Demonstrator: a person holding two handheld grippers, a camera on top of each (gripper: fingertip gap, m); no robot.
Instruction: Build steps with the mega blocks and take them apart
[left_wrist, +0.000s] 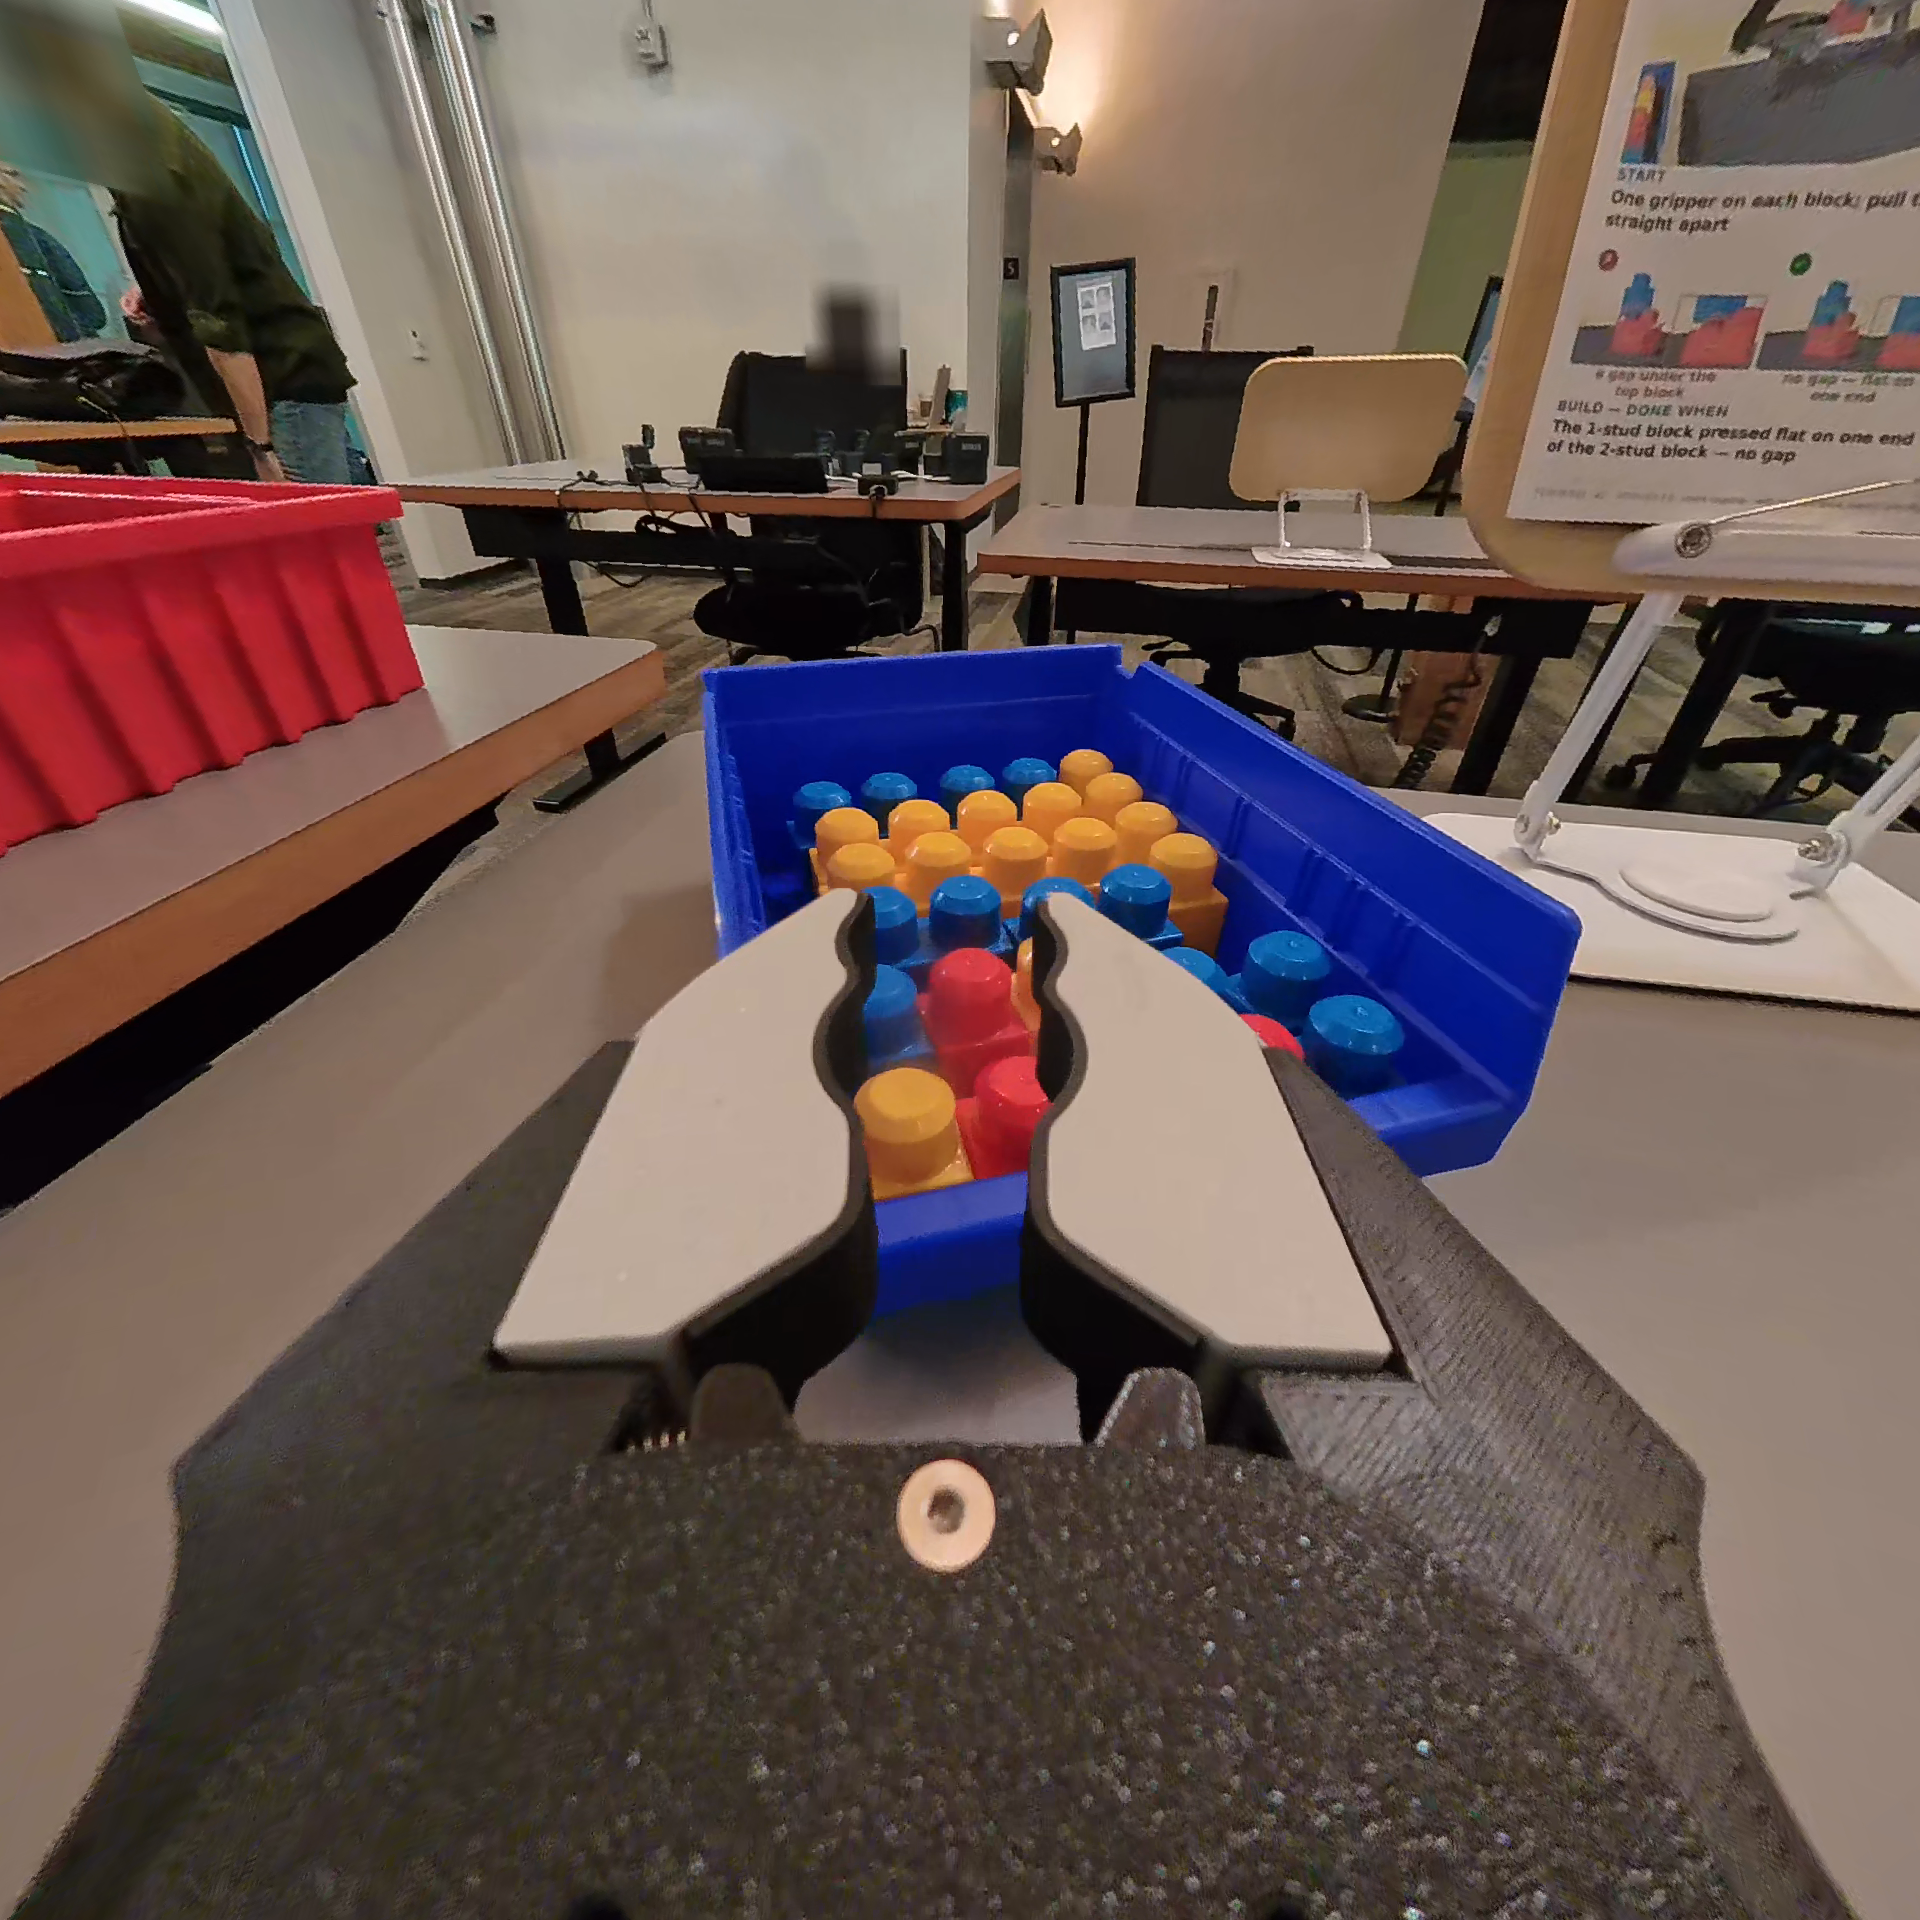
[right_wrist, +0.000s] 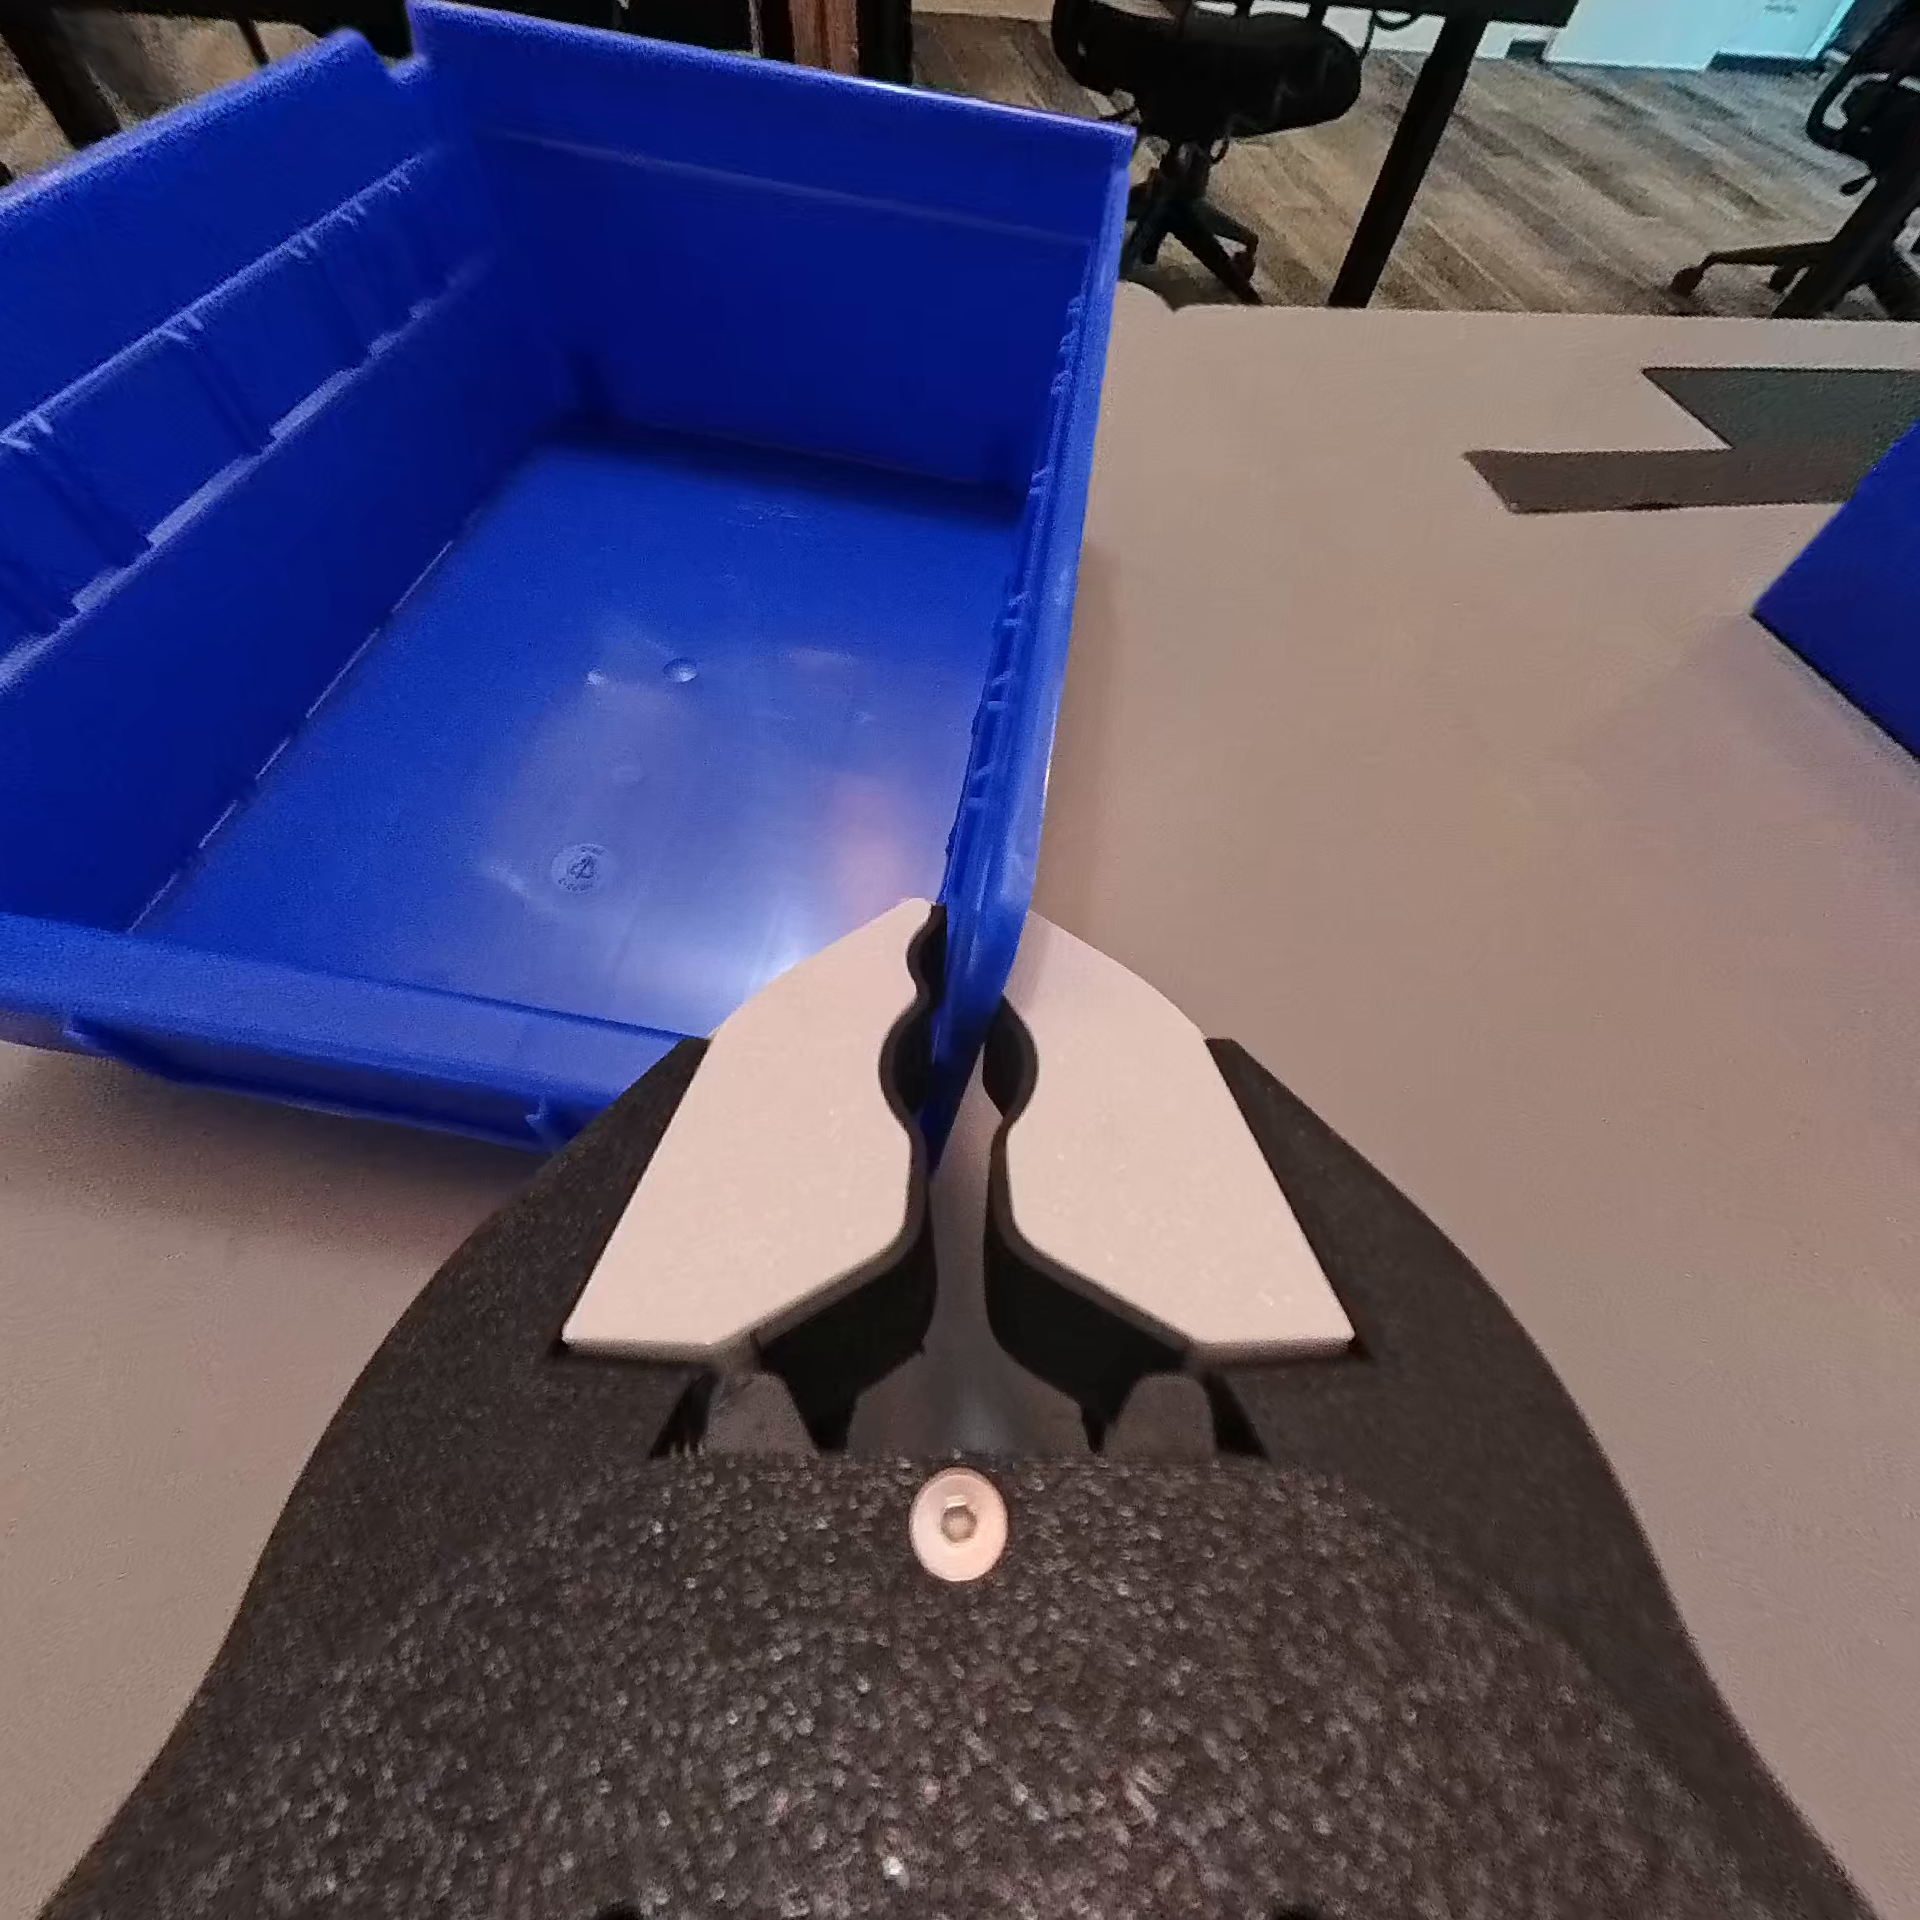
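In the left wrist view a blue bin (left_wrist: 1351, 831) on the grey table holds many mega blocks: yellow ones (left_wrist: 1013, 842) at the back, blue ones (left_wrist: 1283, 971), red ones (left_wrist: 971, 997), and a yellow one (left_wrist: 909, 1127) at the front. My left gripper (left_wrist: 951, 920) hovers open and empty just above the bin's near end. In the right wrist view my right gripper (right_wrist: 982, 930) is closed on the right side wall (right_wrist: 1023, 644) of a second blue bin (right_wrist: 260, 343), near its front corner. That bin has nothing inside.
A red ribbed bin (left_wrist: 187, 644) stands on a separate table to the left. An instruction board (left_wrist: 1714, 260) on a white stand (left_wrist: 1714, 914) is at the right. In the right wrist view, dark tape marks (right_wrist: 1714, 447) and another blue bin's corner (right_wrist: 1849, 603) lie to the right. Tip to tip, the grippers are about 75 cm apart.
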